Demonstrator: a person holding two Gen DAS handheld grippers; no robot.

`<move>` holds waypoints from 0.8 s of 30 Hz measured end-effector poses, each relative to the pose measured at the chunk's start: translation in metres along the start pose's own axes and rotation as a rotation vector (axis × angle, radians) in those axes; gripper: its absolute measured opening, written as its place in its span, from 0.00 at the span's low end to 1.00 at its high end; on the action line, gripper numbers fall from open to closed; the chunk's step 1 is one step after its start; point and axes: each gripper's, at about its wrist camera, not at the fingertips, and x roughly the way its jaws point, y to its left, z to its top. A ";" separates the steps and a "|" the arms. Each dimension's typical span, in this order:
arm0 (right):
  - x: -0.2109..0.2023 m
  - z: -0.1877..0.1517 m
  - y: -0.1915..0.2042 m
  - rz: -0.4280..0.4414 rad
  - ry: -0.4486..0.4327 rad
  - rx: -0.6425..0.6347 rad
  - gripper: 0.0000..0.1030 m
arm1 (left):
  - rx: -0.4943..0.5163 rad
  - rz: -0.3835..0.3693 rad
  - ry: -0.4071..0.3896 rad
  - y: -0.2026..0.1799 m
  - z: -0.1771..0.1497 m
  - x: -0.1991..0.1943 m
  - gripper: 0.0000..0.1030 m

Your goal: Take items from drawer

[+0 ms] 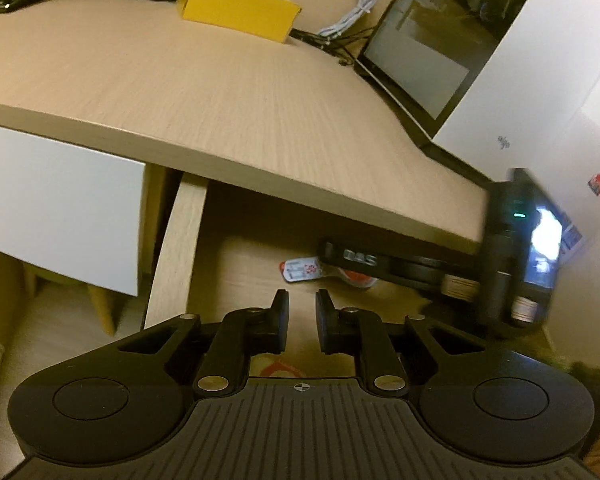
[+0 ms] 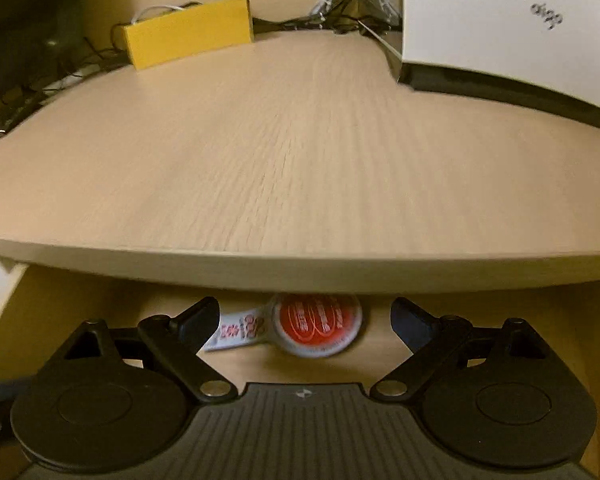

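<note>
Under the pale wooden desk top (image 2: 300,160) a drawer (image 2: 380,346) stands pulled out. On its wooden floor lies a round white container with a red printed lid (image 2: 318,324), and a white tag with red print (image 2: 240,330) sticks out to its left. My right gripper (image 2: 305,306) is open and wide, its fingertips on either side of the container without touching it. In the left wrist view the same container (image 1: 358,278) and tag (image 1: 300,270) lie beyond my left gripper (image 1: 302,304), which is shut on nothing. A black finger (image 1: 356,259) of the right gripper reaches in from the right, blurred.
A yellow box (image 1: 236,8) and tangled cables (image 1: 348,16) sit at the back of the desk. A dark screen (image 1: 432,36) leans at the right by a white panel (image 2: 500,20). A white drawer front (image 1: 60,200) hangs to the left. The drawer's side wall (image 1: 176,256) stands between.
</note>
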 end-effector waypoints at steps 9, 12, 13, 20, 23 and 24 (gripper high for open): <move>0.022 0.010 -0.004 0.063 0.170 -0.017 0.72 | -0.064 -0.024 -0.040 0.008 0.003 -0.003 0.15; 0.007 0.009 -0.016 0.082 0.273 -0.052 0.51 | -0.047 -0.026 -0.030 0.006 0.002 -0.002 0.15; 0.003 0.006 -0.017 0.081 0.301 -0.074 0.50 | -0.034 -0.026 -0.020 0.004 0.002 -0.001 0.15; -0.037 0.005 -0.040 0.086 0.275 -0.077 0.55 | 0.090 -0.011 0.064 -0.013 0.000 0.010 0.15; -0.033 0.024 -0.029 0.114 0.115 -0.176 0.89 | 0.071 -0.017 0.068 -0.011 0.001 0.013 0.15; -0.028 0.022 -0.024 0.105 0.072 -0.241 0.89 | 0.061 -0.013 0.068 -0.009 0.001 0.014 0.15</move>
